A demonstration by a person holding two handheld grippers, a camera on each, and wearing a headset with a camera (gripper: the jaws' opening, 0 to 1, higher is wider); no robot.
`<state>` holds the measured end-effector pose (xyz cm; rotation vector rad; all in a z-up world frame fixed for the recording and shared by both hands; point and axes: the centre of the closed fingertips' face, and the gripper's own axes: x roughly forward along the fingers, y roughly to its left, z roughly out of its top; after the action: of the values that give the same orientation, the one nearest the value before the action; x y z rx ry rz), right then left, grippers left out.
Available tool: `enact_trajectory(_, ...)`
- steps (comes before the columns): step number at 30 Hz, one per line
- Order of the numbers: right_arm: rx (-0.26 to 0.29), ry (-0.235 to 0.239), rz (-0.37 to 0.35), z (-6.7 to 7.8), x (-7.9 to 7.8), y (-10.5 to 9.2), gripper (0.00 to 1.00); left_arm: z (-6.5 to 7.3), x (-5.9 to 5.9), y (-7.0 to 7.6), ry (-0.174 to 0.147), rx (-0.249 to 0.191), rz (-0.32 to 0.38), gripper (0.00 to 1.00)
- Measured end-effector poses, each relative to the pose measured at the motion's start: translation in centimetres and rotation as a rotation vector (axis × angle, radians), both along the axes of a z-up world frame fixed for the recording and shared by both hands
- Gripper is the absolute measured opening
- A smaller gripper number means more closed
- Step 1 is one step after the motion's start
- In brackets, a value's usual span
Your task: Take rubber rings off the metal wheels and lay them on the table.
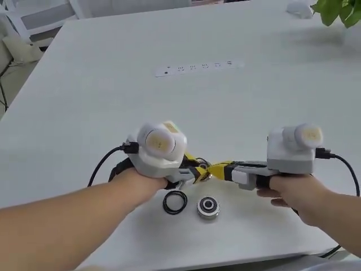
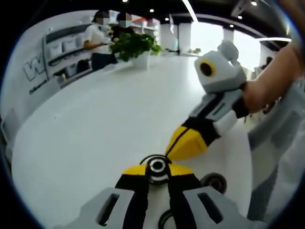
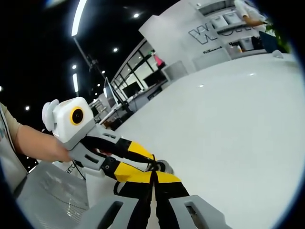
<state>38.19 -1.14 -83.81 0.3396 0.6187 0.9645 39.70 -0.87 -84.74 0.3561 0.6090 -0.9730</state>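
Right in front of me, my left gripper (image 2: 157, 172) is clamped on a small wheel (image 2: 157, 165). Its yellow-tipped black jaws press the wheel from both sides and hold it up off the table (image 1: 113, 101). The wheel is round, with a pale metal hub and a black rubber band around its rim. My right gripper (image 3: 153, 175) comes in from the other side with its jaws pressed together. Their yellow tips sit right at that rim, but I can't tell whether any rubber is pinched between them. Just below the two tools, one loose ring (image 1: 165, 202) lies flat on the table, thin, black and a clean circle. Just beside it to the right lies a second wheel (image 1: 208, 207), with a shiny silver rim and a dark centre. Both grippers have white plastic bodies with black cables trailing off behind them. The tabletop is smooth, matte and pale grey-white. Further out, a white power strip (image 1: 197, 68) with a row of sockets lies flat near the middle of the table. A green leafy plant (image 1: 338, 12) stands at the far corner. Beyond that, a white wall carries big grey letters (image 3: 202, 33) starting "WO", and the small line beneath them is too small to read.
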Motion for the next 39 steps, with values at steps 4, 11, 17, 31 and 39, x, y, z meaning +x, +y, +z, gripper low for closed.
enact_trajectory(4, 0.003, 0.001, -0.001, 0.1, 0.0, 0.1, 0.0, 0.6, -0.2, 0.0, -0.015, -0.006, -0.016, 0.18)
enact_trajectory(11, 0.02, -0.002, -0.011, 0.6, 0.6, -0.1, 0.0, 2.1, -0.6, 0.5, -0.046, -0.036, -0.033, 0.22)
enact_trajectory(17, 0.037, -0.005, -0.017, 1.2, 0.9, -0.1, 0.0, 3.1, -1.1, 1.5, -0.049, -0.069, -0.025, 0.27)
enact_trajectory(31, 0.061, -0.02, -0.005, 3.0, 0.8, 0.4, 0.0, 5.4, -2.7, 4.9, -0.063, -0.129, 0.022, 0.39)
enact_trajectory(39, 0.065, -0.03, 0.025, 4.0, 0.1, 1.4, 0.0, 5.7, -4.3, 6.9, -0.061, -0.143, 0.025, 0.45)
